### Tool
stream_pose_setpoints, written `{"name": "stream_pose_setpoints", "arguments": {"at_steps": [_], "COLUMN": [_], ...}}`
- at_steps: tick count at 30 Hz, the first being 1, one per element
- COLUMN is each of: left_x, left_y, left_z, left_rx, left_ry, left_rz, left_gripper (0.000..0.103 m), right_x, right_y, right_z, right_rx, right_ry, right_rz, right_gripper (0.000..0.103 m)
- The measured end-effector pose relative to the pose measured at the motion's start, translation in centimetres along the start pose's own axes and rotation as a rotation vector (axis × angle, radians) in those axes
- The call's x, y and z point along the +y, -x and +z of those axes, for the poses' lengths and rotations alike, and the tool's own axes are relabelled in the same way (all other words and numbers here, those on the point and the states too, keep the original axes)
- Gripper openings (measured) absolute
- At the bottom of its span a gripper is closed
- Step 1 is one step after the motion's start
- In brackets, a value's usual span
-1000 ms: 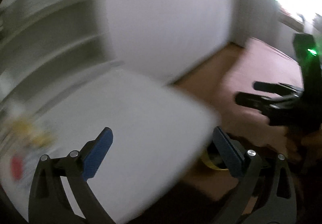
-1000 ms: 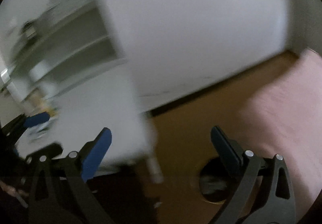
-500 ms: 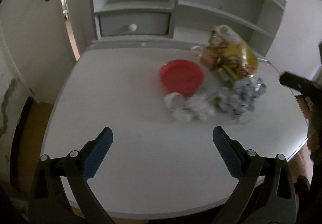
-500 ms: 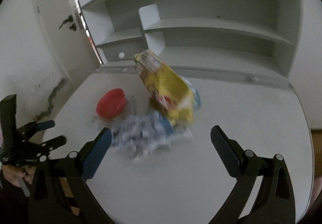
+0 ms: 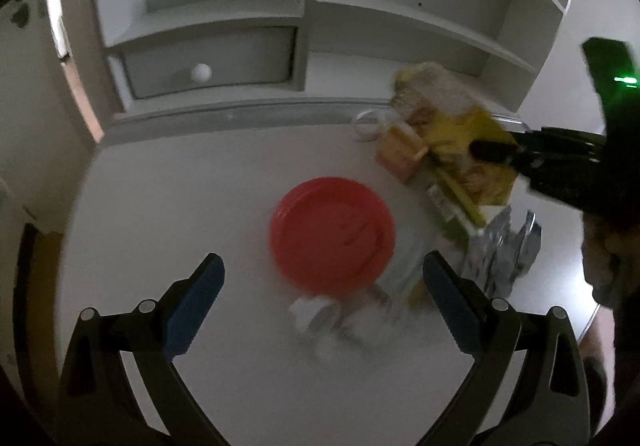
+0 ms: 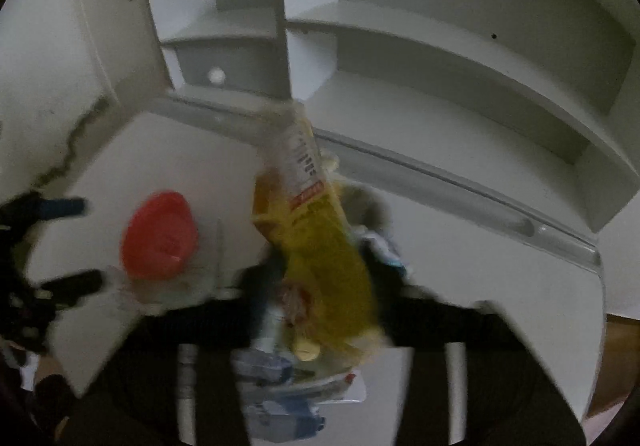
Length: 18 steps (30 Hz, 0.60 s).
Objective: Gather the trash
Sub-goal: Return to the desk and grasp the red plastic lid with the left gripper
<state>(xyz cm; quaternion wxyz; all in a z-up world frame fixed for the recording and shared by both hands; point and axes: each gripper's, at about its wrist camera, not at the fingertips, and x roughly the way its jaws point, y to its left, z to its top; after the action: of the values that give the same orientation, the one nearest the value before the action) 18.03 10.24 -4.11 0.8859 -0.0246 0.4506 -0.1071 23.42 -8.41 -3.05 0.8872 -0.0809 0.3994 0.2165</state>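
Right gripper (image 6: 320,282) clamped on crinkly yellow snack bag (image 6: 320,246), lifted above white table (image 5: 180,185). Left gripper (image 5: 320,298) wide, empty, blue-padded, over round red ribbed lid (image 5: 332,234). Beside: crumpled silver foil wrapper (image 5: 504,254), white shelving behind.

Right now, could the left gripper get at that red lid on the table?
Probably yes. The left gripper is open and empty, and the red lid lies flat just ahead of its fingers with nothing over it. The right gripper is off at the yellow bag, clear of that path.
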Motion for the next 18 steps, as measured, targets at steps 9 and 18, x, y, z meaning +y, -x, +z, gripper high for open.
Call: {"name": "stream_pose_setpoints", "arguments": {"at_steps": [9, 18], "left_x": [-0.9, -1.2], "left_y": [-4.2, -4.6], "left_z": [1.8, 1.6], "left_rx": [0.087, 0.106], "left_ry": [-0.029, -0.047], "left_rz": [0.078, 0.096], "left_gripper": [0.096, 0.096], "right_x": [-0.3, -2.0], "right_y": [3.8, 4.3], "right_z": [-0.5, -0.4], "right_rx": [-0.075, -0.105], "right_ry": [0.005, -0.011], "right_rz": [0.047, 0.010], "right_gripper": [0.002, 0.097]}}
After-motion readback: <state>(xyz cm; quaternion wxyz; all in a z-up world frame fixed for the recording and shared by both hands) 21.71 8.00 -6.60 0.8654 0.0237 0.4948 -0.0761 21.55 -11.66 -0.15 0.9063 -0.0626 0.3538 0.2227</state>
